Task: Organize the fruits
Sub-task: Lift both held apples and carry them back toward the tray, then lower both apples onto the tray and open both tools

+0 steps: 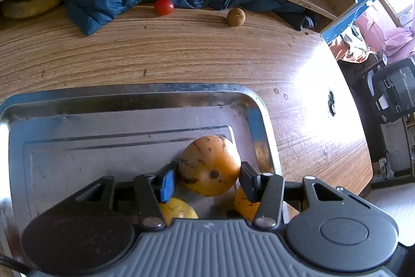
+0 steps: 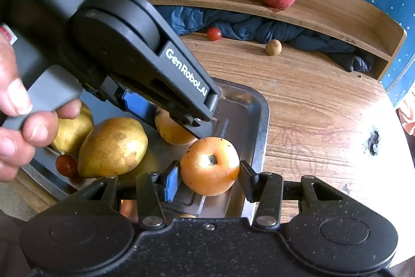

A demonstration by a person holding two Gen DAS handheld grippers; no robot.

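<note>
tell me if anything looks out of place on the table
A cherry tomato and a small brown fruit lie loose on the table by the rumpled blue cloth, away from the tray.

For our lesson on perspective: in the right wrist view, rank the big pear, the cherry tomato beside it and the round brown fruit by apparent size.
1. Big pear
2. Cherry tomato
3. Round brown fruit, though it lies farther off, so the last two are unsure.

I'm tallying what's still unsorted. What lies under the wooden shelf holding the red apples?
Under the wooden shelf: a crumpled blue quilted jacket. In front of it, a small red tomato and a small round brown fruit. Anything behind the jacket is hidden.
</note>
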